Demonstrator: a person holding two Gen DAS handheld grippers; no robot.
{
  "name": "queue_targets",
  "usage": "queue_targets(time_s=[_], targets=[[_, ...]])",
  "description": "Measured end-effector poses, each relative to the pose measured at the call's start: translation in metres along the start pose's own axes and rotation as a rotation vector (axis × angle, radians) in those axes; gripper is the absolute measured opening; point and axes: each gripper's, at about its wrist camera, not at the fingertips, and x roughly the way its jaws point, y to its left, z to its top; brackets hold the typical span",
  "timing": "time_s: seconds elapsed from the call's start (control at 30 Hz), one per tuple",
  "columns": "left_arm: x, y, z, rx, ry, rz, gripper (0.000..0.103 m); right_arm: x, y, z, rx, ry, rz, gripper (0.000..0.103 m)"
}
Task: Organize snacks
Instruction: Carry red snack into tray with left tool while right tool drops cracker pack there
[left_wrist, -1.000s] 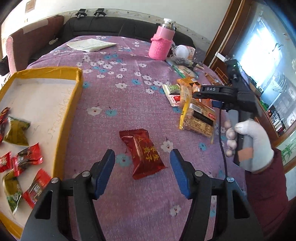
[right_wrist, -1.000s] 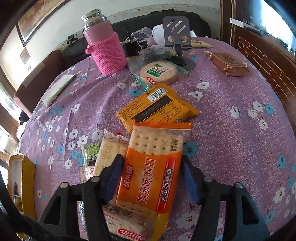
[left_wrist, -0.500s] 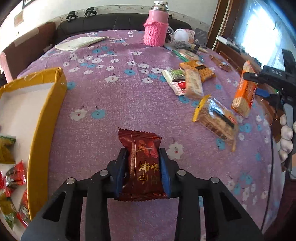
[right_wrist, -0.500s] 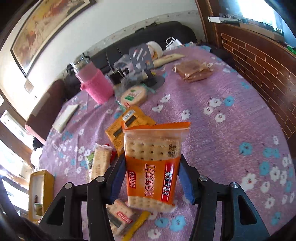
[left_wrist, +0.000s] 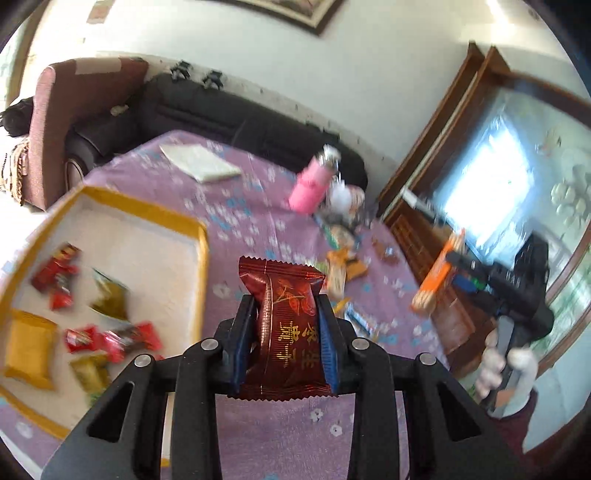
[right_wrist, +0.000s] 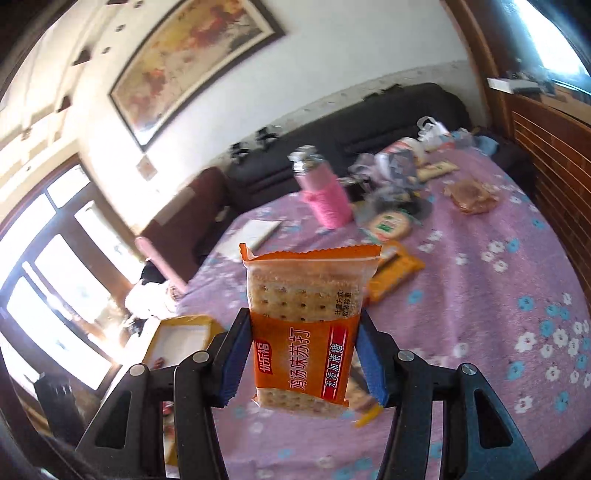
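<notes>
Gold Chinese characters run down the dark red snack packet (left_wrist: 286, 321), though the script is too stylised to read with confidence; a leaf-like gold drawing sits above them. The left gripper (left_wrist: 286, 332) has this packet pinched between its blue pads, jaws drawn close, and the packet hangs clear above the purple flowered tablecloth (left_wrist: 258, 435). To the left of the packet lies the yellow-rimmed box (left_wrist: 201, 240), white inside, holding small red, green and gold wrapped sweets (left_wrist: 110, 338) and a larger yellow packet (left_wrist: 29, 349); their labels are blurred.

In the right wrist view, the right gripper (right_wrist: 301, 354) clamps an orange cracker pack (right_wrist: 306, 325) at mid width, pads pressing both sides, the pack upright and lifted off the cloth. Its orange band reads 优乐福 in a small white box, then 鸡汤味苏打 in large white characters, and 无添加蔗糖 on a red strip; finer black print higher up is too small to read. Square crackers show through the clear upper part.

Beyond the cracker pack, a flask in a pink knitted sleeve (right_wrist: 327, 199) stands on the cloth, with a round green-labelled packet (right_wrist: 389, 227) and a yellow-orange packet (right_wrist: 397, 271) nearer; their writing is unreadable. The yellow-rimmed box appears left of and below the pack.
</notes>
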Motion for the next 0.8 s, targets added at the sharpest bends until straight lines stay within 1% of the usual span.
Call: queue_targets(time_s=[0.07, 0.13, 0.2, 0.27, 0.3, 0.37, 0.43, 0.53, 0.63, 0.7, 0.8], targets=[[-0.029, 0.013, 0.024, -0.015, -0.05, 0.014, 0.03, -0.006, 0.028, 0.005, -0.037, 0.003, 0.067, 0.055], [-0.049, 0.023, 0.047, -0.025, -0.087, 0.044, 0.03, -0.008, 0.056, 0.012, -0.071, 0.011, 0.122, 0.055], [-0.065, 0.03, 0.071, -0.002, -0.114, 0.112, 0.03, -0.007, 0.084, 0.022, -0.101, 0.026, 0.181, 0.055], [-0.064, 0.037, 0.093, 0.032, -0.121, 0.203, 0.03, 0.004, 0.113, 0.031, -0.13, 0.059, 0.227, 0.055], [-0.058, 0.043, 0.104, 0.033, -0.108, 0.23, 0.03, 0.015, 0.13, 0.034, -0.147, 0.081, 0.251, 0.055], [-0.037, 0.061, 0.118, 0.018, -0.068, 0.268, 0.03, 0.042, 0.158, 0.033, -0.181, 0.141, 0.258, 0.055], [-0.014, 0.08, 0.12, 0.008, -0.037, 0.296, 0.03, 0.081, 0.18, 0.023, -0.197, 0.218, 0.266, 0.055], [0.027, 0.119, 0.106, -0.059, 0.034, 0.302, 0.03, 0.15, 0.2, -0.006, -0.189, 0.342, 0.271, 0.055], [0.066, 0.153, 0.086, -0.131, 0.111, 0.288, 0.03, 0.213, 0.21, -0.04, -0.205, 0.44, 0.227, 0.055], [0.087, 0.171, 0.078, -0.153, 0.148, 0.296, 0.03, 0.245, 0.214, -0.06, -0.218, 0.486, 0.198, 0.055], [0.11, 0.19, 0.072, -0.185, 0.186, 0.305, 0.03, 0.284, 0.221, -0.079, -0.25, 0.527, 0.145, 0.055]])
